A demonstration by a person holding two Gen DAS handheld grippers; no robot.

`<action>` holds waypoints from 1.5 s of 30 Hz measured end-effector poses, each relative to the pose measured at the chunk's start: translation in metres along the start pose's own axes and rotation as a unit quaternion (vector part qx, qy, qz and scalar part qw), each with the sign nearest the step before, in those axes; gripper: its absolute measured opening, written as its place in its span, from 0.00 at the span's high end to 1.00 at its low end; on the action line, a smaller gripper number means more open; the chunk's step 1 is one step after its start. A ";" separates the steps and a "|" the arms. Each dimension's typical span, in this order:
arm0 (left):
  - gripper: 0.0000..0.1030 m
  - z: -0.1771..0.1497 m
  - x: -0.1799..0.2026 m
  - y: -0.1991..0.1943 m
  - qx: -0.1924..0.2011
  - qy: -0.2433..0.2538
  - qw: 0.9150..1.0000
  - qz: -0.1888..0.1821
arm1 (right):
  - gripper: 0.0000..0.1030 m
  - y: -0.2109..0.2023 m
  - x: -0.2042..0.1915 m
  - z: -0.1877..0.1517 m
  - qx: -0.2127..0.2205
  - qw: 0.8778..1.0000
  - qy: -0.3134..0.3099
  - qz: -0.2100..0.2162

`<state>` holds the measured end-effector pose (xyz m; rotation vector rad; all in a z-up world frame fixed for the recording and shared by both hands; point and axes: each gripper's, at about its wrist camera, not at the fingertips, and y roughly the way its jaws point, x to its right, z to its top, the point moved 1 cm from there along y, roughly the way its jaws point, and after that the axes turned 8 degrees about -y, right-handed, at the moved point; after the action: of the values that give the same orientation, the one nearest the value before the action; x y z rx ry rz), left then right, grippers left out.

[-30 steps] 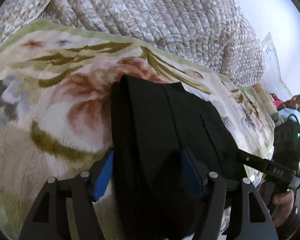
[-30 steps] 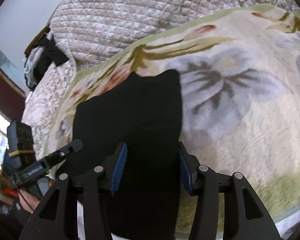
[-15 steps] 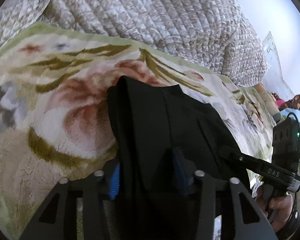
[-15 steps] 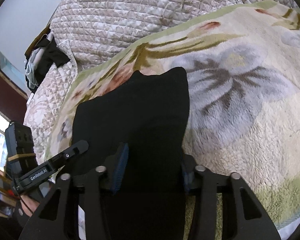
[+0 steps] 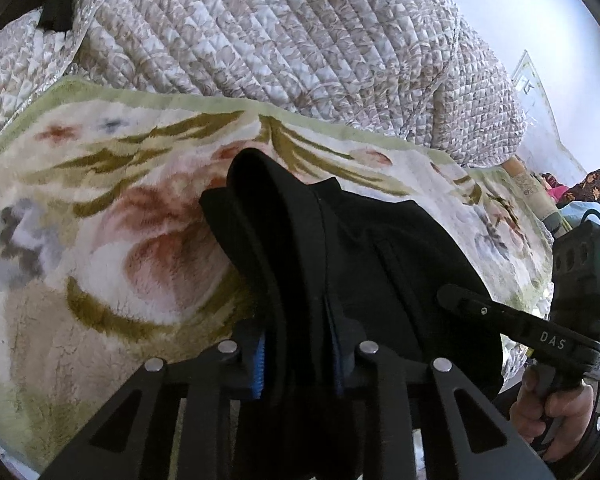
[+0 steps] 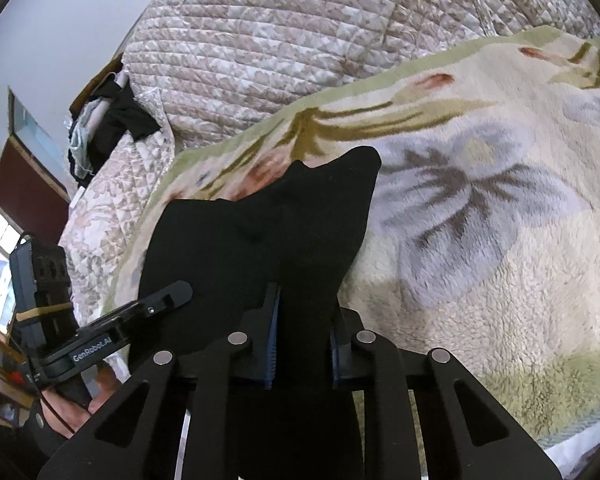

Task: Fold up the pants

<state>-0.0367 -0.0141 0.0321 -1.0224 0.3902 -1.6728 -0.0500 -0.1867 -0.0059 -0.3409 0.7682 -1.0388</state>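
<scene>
Black pants (image 5: pixel 372 264) lie folded on a floral fleece blanket (image 5: pixel 100 208), near end lifted. My left gripper (image 5: pixel 300 356) is shut on the pants' near left edge, with a bunched fold rising from its jaws. My right gripper (image 6: pixel 302 344) is shut on the pants (image 6: pixel 260 240) at their near right edge. Each gripper shows in the other's view: the right one (image 5: pixel 500 320) at the right, the left one (image 6: pixel 140 312) at the left.
A quilted beige bedspread (image 5: pixel 280 32) is heaped behind the blanket (image 6: pixel 500 240). Dark clothes (image 6: pixel 112 124) hang over furniture at the far left. The blanket's front edge (image 6: pixel 560 440) drops off near me. A white wall stands behind.
Both grippers went from open around the pants' near edge to shut on it. The near edge has lifted and bunched, and the far corners have pulled up a little.
</scene>
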 end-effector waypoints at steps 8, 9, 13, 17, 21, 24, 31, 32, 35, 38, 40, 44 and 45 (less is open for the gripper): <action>0.76 0.029 -0.006 -0.016 0.011 0.001 1.000 -0.001 | 0.85 0.000 -0.024 0.022 0.006 0.999 -0.016 0.031; 0.76 0.038 -0.009 -0.018 0.016 0.002 1.000 0.004 | 0.85 0.003 -0.026 0.026 0.005 0.999 -0.020 0.033; 0.76 0.078 -0.023 -0.014 0.034 0.008 0.999 0.017 | 0.85 0.025 -0.044 0.062 0.011 0.998 -0.055 0.038; 0.75 0.126 -0.048 0.009 0.035 0.004 0.999 0.027 | 0.85 0.064 -0.054 0.109 0.008 0.996 -0.073 0.041; 0.71 0.152 -0.080 0.042 0.034 -0.012 0.997 0.065 | 0.81 0.111 -0.043 0.136 -0.013 0.997 -0.069 0.039; 0.66 0.147 -0.105 0.065 0.000 -0.037 0.993 0.111 | 0.78 0.135 -0.030 0.134 -0.039 0.997 -0.067 -0.007; 0.63 0.139 -0.107 0.032 0.035 -0.040 0.990 0.131 | 0.78 0.111 -0.031 0.120 -0.016 0.994 -0.097 -0.055; 0.63 0.136 -0.103 0.026 0.042 -0.036 0.991 0.126 | 0.78 0.106 -0.036 0.119 -0.010 0.993 -0.106 -0.055; 0.63 0.116 -0.078 0.010 0.054 -0.006 0.993 0.104 | 0.78 0.096 -0.059 0.106 -0.003 0.988 -0.141 -0.056; 0.64 0.092 -0.064 0.020 0.038 0.025 0.993 0.111 | 0.79 0.108 -0.070 0.086 -0.031 0.984 -0.167 -0.057; 0.64 0.080 -0.066 0.035 0.013 0.031 0.991 0.130 | 0.79 0.123 -0.070 0.072 -0.065 0.979 -0.181 -0.073; 0.64 0.074 -0.061 0.028 0.026 0.046 0.988 0.145 | 0.79 0.113 -0.073 0.071 -0.053 0.978 -0.184 -0.080; 0.64 0.073 -0.060 0.022 0.029 0.039 0.989 0.140 | 0.79 0.108 -0.074 0.070 -0.049 0.978 -0.185 -0.079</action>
<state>0.0371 0.0493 0.0327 -0.8199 0.5082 -1.4644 0.0482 -0.0766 0.0097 -0.6689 0.4605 -1.0489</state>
